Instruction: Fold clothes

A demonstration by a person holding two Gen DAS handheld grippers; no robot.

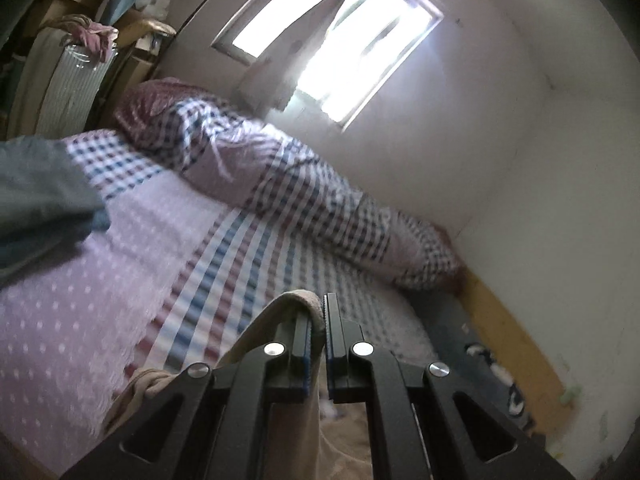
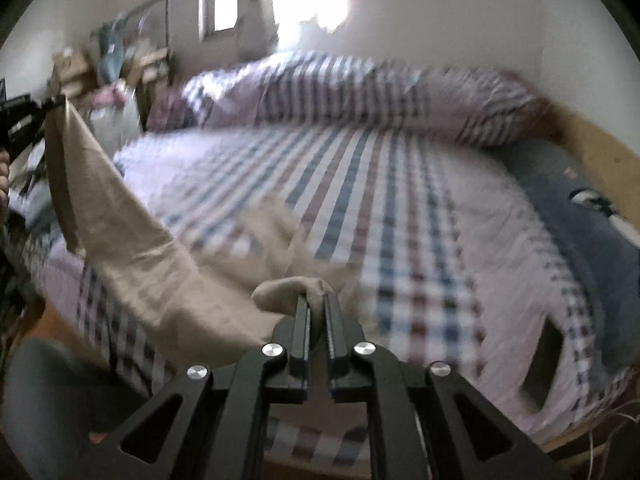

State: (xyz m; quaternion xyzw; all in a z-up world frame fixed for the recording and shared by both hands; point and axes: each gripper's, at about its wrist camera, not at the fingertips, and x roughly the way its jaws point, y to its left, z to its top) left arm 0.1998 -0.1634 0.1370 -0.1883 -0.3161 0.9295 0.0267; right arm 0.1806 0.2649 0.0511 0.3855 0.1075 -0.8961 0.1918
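While both grippers are gripping the same beige garment [image 2: 132,248], each camera is telling a different part of the story. From the right wrist, the cloth is hanging like a long band across the left side of the picture. It is running from the right gripper [image 2: 317,306], whose jaws are nearly closed on a bunched fold of it, up to the left gripper [image 2: 48,105] at the far left edge, which is pinching the other end high above the bed [image 2: 400,200]. Part of a hand [image 2: 3,168] is showing just below that gripper. The lower part of the garment is resting on the striped and checked sheet, near the front edge of the bed.

From the left wrist, the garment [image 1: 256,332] is appearing only as a small loop over the left finger of the left gripper [image 1: 317,312], with the jaws almost together and the fabric passing between them and dropping down below. This view alone is showing the window [image 1: 340,40] clearly, a grey-green cloth [image 1: 40,200] at the left edge of the bed, and a rack with clothes [image 1: 92,36] beside it. The rolled checked quilt [image 2: 360,92] along the wall and the dark blanket [image 2: 592,232] on the right side of the bed are appearing in both views, though blurred.
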